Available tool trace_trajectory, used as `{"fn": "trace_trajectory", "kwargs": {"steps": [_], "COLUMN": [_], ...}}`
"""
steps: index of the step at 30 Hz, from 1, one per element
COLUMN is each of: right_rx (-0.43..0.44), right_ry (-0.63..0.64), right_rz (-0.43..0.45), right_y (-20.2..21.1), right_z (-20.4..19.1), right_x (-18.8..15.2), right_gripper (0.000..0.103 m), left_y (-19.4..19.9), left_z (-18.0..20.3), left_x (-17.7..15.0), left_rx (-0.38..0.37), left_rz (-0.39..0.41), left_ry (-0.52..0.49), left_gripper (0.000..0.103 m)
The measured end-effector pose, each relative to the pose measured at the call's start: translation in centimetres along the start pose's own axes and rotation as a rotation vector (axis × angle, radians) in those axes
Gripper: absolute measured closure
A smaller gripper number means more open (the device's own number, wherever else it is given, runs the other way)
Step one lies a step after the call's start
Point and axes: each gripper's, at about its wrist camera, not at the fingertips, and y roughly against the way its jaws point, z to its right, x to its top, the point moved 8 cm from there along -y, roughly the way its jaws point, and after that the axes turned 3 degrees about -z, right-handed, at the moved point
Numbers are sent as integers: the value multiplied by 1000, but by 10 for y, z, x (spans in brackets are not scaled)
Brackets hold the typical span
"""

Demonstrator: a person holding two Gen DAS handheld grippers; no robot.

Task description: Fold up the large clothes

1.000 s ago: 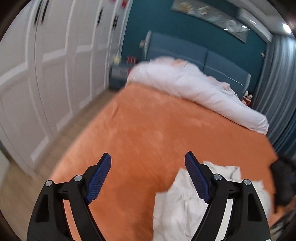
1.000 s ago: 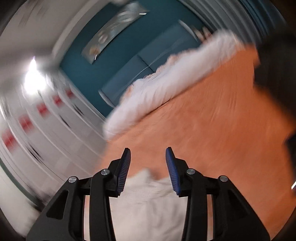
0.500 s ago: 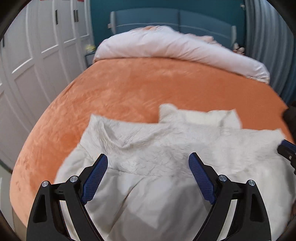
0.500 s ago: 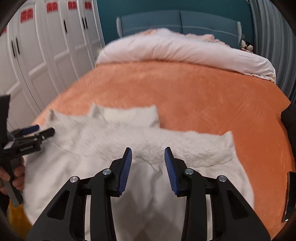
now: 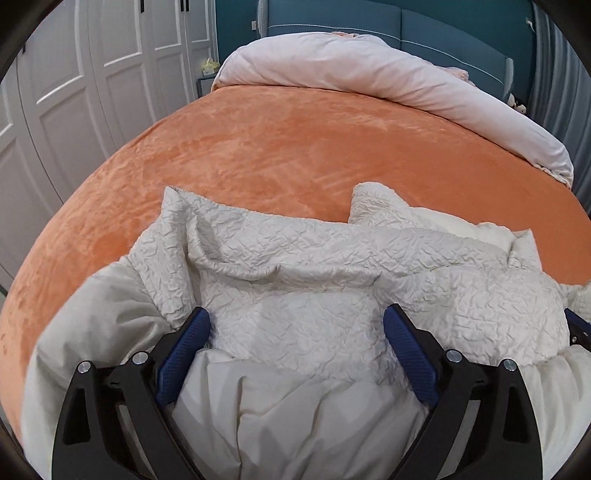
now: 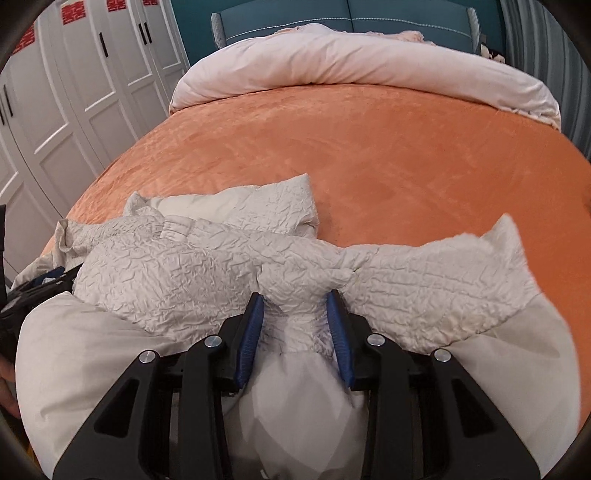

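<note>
A large cream-white padded coat (image 5: 295, 280) with a crinkled upper part lies bunched on the near end of an orange bed cover (image 5: 295, 147). My left gripper (image 5: 295, 332) is wide open, its blue pads down on the coat with fabric between them. In the right wrist view the coat (image 6: 184, 258) spreads left and right, a sleeve end (image 6: 461, 258) pointing right. My right gripper (image 6: 295, 321) is narrowly open, and a raised fold of the crinkled fabric sits between its pads. The left gripper's tip (image 6: 44, 284) shows at the left edge.
A rolled pale pink duvet (image 5: 388, 85) lies across the head of the bed before a teal headboard (image 5: 424, 26). White wardrobe doors (image 5: 92, 92) stand on the left, with a strip of floor beside the bed. Grey curtains (image 5: 565, 92) hang on the right.
Both grippers swung down from facing the room and came low onto the coat. The coat now fills the lower views, and fabric sits between both pairs of pads.
</note>
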Motion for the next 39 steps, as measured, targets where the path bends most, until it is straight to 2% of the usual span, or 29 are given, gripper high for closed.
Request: {"fn": "trace_trajectory", "kwargs": {"steps": [7, 19, 23, 25, 26, 27, 29, 32, 35, 39], "right_rx": [34, 28, 1, -58, -103, -104, -31, -27, -3, -2], "right_ry": [-29, -31, -23, -13, -16, -27, -15, 110, 205, 203], "right_rz": [14, 34, 19, -11, -20, -8, 43, 100, 59, -28], "right_y": [-10, -10, -5, 1, 11, 23, 49, 72, 58, 13], "right_z": [1, 0, -3, -7, -12, -20, -48, -99, -140, -148], "right_x": [-4, -6, -4, -1, 1, 2, 6, 10, 3, -18], "right_gripper": [69, 69, 69, 67, 65, 65, 65, 65, 66, 65], "left_y": [-11, -18, -17, -15, -11, -7, 5, 26, 43, 34], "left_z": [2, 3, 2, 2, 1, 0, -2, -8, -17, -33], "left_x": [-4, -4, -4, -3, -3, -3, -4, -5, -6, -15], "left_rx": [12, 29, 35, 39, 44, 49, 62, 101, 90, 85], "left_rz": [13, 11, 4, -10, -18, -23, -23, 2, 30, 14], "left_ry": [1, -3, -5, -9, -12, -15, -25, -14, 16, 9], "left_gripper": [7, 6, 6, 6, 6, 6, 7, 6, 6, 5]}}
